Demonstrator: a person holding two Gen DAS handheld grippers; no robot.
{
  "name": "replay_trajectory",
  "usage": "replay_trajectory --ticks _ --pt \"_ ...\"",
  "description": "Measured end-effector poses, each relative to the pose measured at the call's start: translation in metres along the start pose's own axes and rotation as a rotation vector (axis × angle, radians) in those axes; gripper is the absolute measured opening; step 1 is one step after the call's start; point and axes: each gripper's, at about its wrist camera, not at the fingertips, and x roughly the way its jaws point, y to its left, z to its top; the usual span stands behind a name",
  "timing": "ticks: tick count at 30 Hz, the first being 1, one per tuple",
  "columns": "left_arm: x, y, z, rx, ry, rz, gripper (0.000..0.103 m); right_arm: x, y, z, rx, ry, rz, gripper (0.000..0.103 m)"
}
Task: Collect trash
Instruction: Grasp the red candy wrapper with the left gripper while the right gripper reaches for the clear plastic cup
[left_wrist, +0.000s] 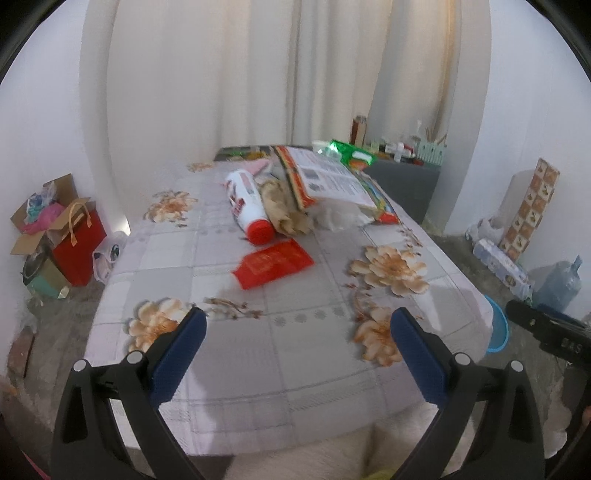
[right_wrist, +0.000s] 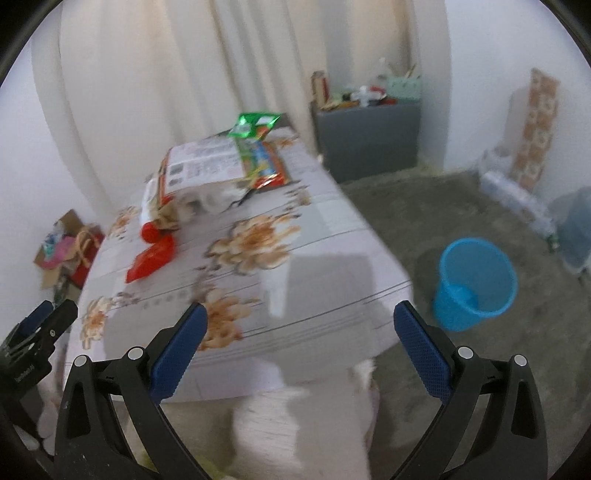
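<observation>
Trash lies in a heap on the floral tablecloth (left_wrist: 280, 332): a white bottle with a red cap (left_wrist: 247, 203), crumpled brown paper (left_wrist: 284, 206), a red packet (left_wrist: 273, 263), a printed flat carton (left_wrist: 332, 177), white tissue (left_wrist: 340, 216) and a green wrapper (left_wrist: 351, 153). My left gripper (left_wrist: 297, 325) hangs open over the near part of the table, short of the red packet. My right gripper (right_wrist: 299, 319) is open above the table's near right corner. The red packet (right_wrist: 151, 260), the bottle (right_wrist: 149, 206) and the green wrapper (right_wrist: 255, 123) show in the right wrist view. A blue bin (right_wrist: 472, 282) stands on the floor to the right.
A red gift bag (left_wrist: 79, 247) and a cardboard box (left_wrist: 40, 221) sit on the floor at the left. A grey cabinet (right_wrist: 365, 136) with small items stands at the back right. A water jug (left_wrist: 559, 282) and boxes line the right wall. White curtains hang behind.
</observation>
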Motion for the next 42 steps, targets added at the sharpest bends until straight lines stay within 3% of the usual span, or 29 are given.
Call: replay_trajectory --ticks 6,15,22,26,33,35,39,42 --pt "0.026 0.022 0.006 0.031 -0.041 -0.019 0.094 0.058 0.027 0.012 -0.095 0.106 -0.014 0.097" --pt "0.081 0.025 0.027 0.251 -0.093 0.020 0.093 0.131 0.048 0.030 -0.195 0.180 -0.022 0.097" --pt "0.113 0.018 0.038 0.349 -0.070 -0.023 0.093 0.162 0.053 0.031 -0.293 0.200 -0.047 0.097" --pt "0.132 0.008 0.039 0.462 -0.039 -0.037 0.093 0.164 0.048 0.034 -0.300 0.217 -0.019 0.097" --pt "0.181 -0.005 0.032 0.649 0.061 -0.034 0.092 0.161 0.035 0.036 -0.333 0.213 0.007 0.097" --pt "0.194 -0.007 0.027 0.696 0.108 -0.034 0.086 0.164 0.041 0.035 -0.341 0.215 0.011 0.097" --pt "0.204 -0.005 0.032 0.650 0.152 -0.075 0.080 0.165 0.039 0.034 -0.372 0.226 0.030 0.097" --pt "0.207 0.000 0.036 0.571 0.192 -0.133 0.065 0.160 0.047 0.036 -0.374 0.229 0.030 0.097"
